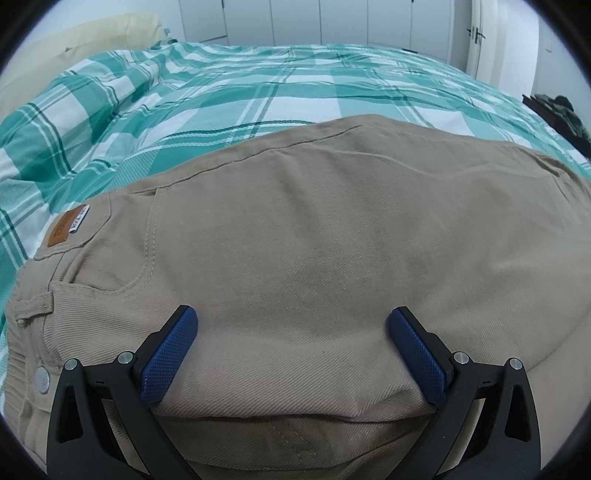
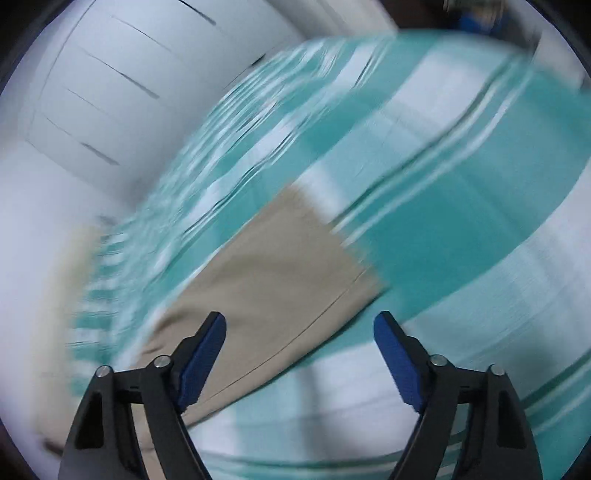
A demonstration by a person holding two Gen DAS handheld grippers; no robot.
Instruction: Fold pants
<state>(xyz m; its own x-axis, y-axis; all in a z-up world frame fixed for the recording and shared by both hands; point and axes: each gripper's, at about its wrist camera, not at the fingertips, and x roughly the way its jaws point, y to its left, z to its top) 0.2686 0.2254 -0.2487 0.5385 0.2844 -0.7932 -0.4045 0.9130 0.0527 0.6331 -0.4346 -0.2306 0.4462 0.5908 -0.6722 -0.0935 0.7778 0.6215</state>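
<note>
Beige pants (image 1: 314, 240) lie flat on the bed, waistband with a brown leather patch (image 1: 65, 230) at the left. My left gripper (image 1: 293, 317) is open, its blue pads (image 1: 170, 354) spread over the near folded edge of the pants, holding nothing. In the blurred right wrist view a beige pant leg (image 2: 266, 273) runs diagonally, its hem end toward the upper right. My right gripper (image 2: 299, 321) is open and empty just above the leg's near part and the cover.
A teal and white plaid bed cover (image 1: 258, 85) (image 2: 443, 192) lies under the pants. A cream pillow (image 1: 74, 40) sits far left. White wardrobe doors (image 1: 332, 22) and a door stand behind. Dark clothing (image 1: 565, 114) lies at the far right.
</note>
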